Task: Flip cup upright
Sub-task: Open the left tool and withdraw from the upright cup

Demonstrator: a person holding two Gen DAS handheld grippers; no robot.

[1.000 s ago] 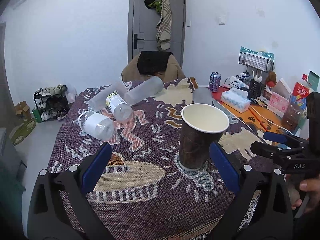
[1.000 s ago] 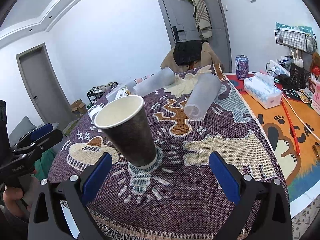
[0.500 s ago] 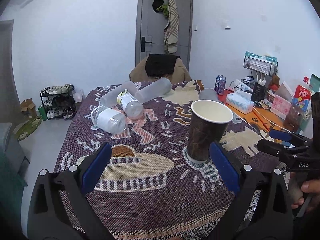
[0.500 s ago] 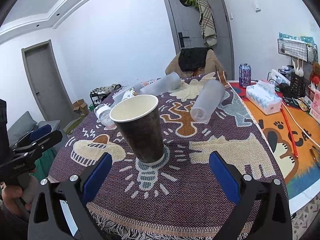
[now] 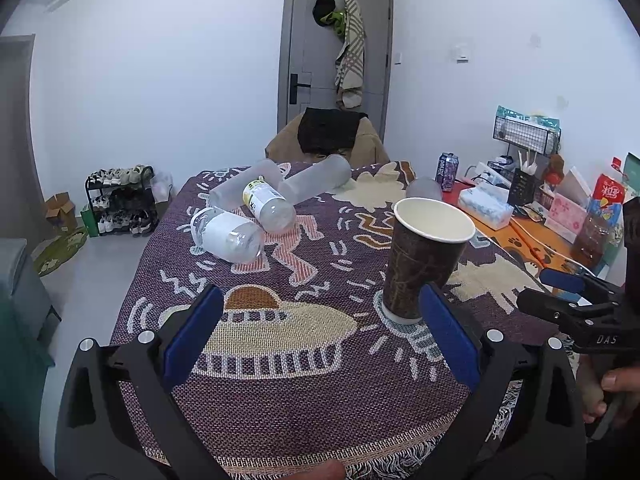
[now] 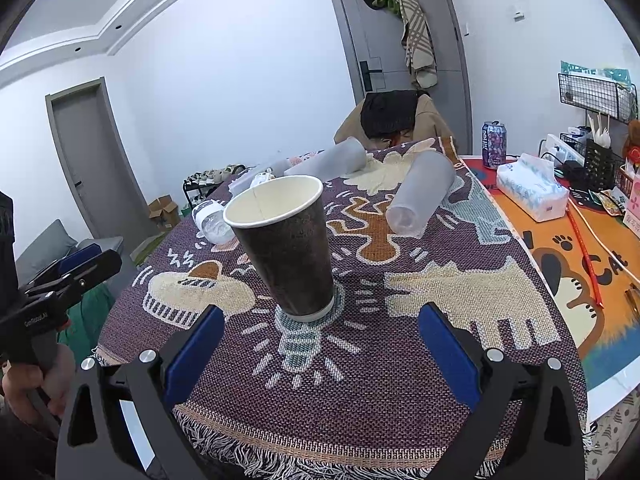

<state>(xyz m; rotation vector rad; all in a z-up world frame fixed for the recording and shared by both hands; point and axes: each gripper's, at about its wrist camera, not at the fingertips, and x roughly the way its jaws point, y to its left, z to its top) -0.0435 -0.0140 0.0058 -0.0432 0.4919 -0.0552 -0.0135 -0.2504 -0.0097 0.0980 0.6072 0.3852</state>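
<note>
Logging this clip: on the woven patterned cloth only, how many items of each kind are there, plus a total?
Paper cup, upright: 1
Frosted tumblers, lying down: 3
Labelled bottles, lying down: 2
Total: 6

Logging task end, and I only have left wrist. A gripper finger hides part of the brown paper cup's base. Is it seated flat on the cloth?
Observer: Yes. Right wrist shows the brown paper cup standing mouth up, its near base rim on the woven patterned cloth with no visible gap.
Operator: Right gripper state?
Observer: Right gripper is open, with the cup ahead of its fingertips and not touching them.
Operator: Anything behind the cup?
Observer: A frosted plastic tube lies on its side, apart from the cup.
</note>
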